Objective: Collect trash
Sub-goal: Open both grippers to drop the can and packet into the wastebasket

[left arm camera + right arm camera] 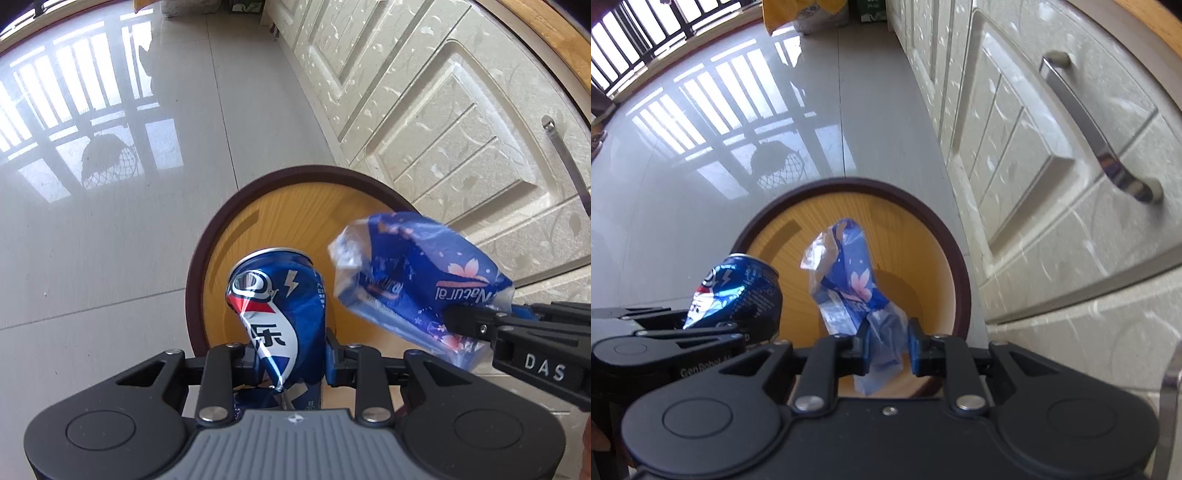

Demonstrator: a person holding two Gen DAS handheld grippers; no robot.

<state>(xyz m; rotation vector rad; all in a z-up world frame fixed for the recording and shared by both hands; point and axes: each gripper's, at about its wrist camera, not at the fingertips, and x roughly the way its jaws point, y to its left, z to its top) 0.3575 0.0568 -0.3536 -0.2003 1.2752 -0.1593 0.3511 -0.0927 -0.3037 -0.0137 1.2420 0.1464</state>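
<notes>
My left gripper (290,356) is shut on a crushed blue Pepsi can (284,306) and holds it over a round bin (221,236) with a dark brown rim and a wood-coloured inside. My right gripper (886,349) is shut on a crumpled blue plastic tissue wrapper (849,284) with pink flowers, also above the bin (960,280). In the left wrist view the wrapper (413,280) hangs to the right of the can, pinched by the right gripper (465,323). In the right wrist view the can (738,295) and the left gripper (701,325) are at the left.
The bin stands on a glossy grey tile floor (110,240) beside cream cabinet doors (461,129) with metal handles (1089,125). A yellow bag (798,14) and a green box (871,9) stand far back by the cabinets. Window bars reflect on the floor.
</notes>
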